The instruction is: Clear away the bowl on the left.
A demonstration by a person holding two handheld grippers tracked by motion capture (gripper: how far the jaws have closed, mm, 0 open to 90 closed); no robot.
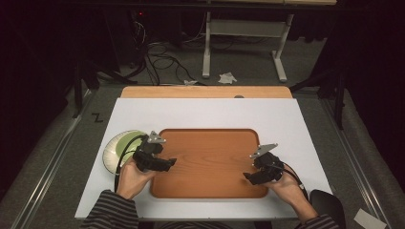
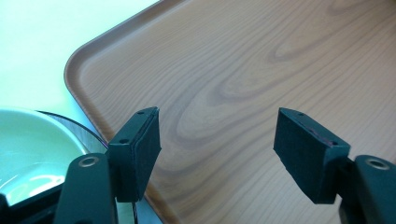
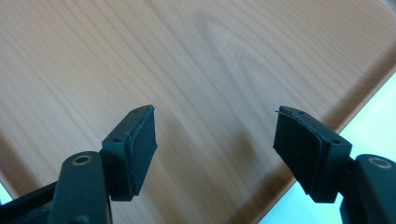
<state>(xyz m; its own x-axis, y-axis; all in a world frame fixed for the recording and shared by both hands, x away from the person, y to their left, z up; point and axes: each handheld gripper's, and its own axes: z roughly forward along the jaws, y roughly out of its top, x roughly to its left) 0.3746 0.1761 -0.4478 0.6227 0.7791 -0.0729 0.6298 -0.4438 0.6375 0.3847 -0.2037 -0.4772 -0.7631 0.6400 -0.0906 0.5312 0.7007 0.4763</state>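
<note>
I sit at a white-topped table with a strip of bare wood along its far edge. Beyond that edge, grey carpet carries tangled black cables, a white metal stand and crumpled paper. Darkness surrounds the table; light falls from above.

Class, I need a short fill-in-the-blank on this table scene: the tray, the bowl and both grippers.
1. Both grippers hover over the wooden ____.
2. The green bowl sits beside the tray's ____ edge in the high view.
3. The left gripper has its fingers ____.
4. The right gripper holds ____.

Missing words: tray; left; open; nothing
</note>
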